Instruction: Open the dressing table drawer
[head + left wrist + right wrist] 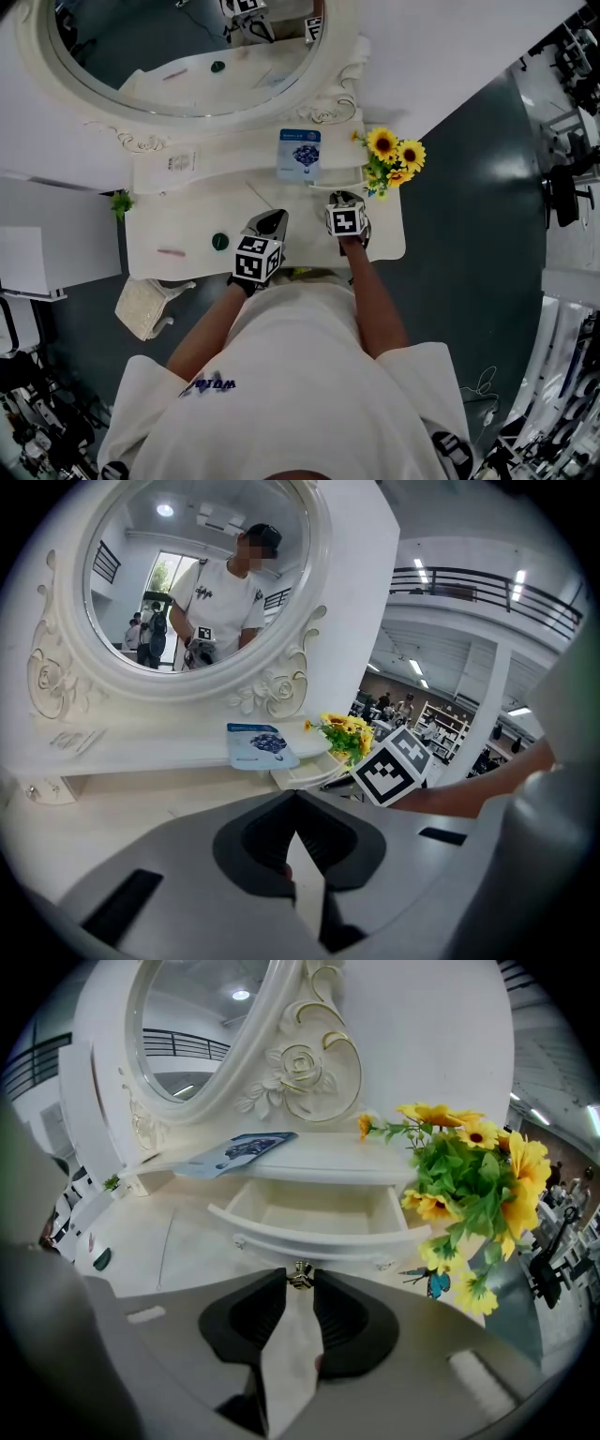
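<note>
The small white drawer (319,1211) under the dressing table's upper shelf stands pulled out, and its inside shows nothing in it. My right gripper (300,1277) is shut on the drawer's little brass knob (300,1274), which sits between the two dark pads at the front panel's middle. From the head view, that right gripper (345,202) sits at the drawer (339,176), just left of the flowers. My left gripper (273,221) hovers over the tabletop (187,246) beside it, jaws shut with nothing in them (295,795). The open drawer (305,771) shows to its right.
Yellow artificial sunflowers (469,1176) stand right beside the drawer. A blue packet (300,153) leans on the shelf below the oval mirror (187,47). A dark green disc (219,241) and a pink stick (171,251) lie on the tabletop. A cushioned stool (145,305) stands lower left.
</note>
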`<state>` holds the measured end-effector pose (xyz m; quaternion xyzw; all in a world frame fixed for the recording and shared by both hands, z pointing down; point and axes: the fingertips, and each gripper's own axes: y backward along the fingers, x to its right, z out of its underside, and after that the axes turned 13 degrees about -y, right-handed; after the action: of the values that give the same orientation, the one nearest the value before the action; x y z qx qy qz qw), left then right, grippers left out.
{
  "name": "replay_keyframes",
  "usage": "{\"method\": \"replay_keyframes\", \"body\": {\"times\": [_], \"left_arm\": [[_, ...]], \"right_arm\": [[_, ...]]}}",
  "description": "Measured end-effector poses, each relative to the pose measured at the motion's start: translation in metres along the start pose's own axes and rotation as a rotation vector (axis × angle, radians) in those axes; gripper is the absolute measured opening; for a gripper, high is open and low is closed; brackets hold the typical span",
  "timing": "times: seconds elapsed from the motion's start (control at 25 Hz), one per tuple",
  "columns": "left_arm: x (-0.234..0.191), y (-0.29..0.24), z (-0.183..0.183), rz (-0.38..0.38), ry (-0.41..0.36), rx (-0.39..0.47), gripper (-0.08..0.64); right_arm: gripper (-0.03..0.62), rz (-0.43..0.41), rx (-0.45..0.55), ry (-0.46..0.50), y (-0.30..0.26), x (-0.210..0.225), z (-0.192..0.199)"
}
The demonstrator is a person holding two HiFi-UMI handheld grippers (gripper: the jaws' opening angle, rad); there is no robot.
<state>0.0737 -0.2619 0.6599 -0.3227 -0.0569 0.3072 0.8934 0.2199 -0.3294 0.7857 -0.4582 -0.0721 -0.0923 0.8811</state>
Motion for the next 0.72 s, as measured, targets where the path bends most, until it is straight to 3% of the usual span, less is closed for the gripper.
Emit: {"method": "replay_keyframes", "body": {"times": [0.72], "left_arm": [[0.0066, 0.0066, 0.0002, 0.011, -0.006, 0.018, 0.009]], "right_arm": [[0.103, 0.007, 0.001, 0.001, 0.0067, -0.0012, 0.0092]]}}
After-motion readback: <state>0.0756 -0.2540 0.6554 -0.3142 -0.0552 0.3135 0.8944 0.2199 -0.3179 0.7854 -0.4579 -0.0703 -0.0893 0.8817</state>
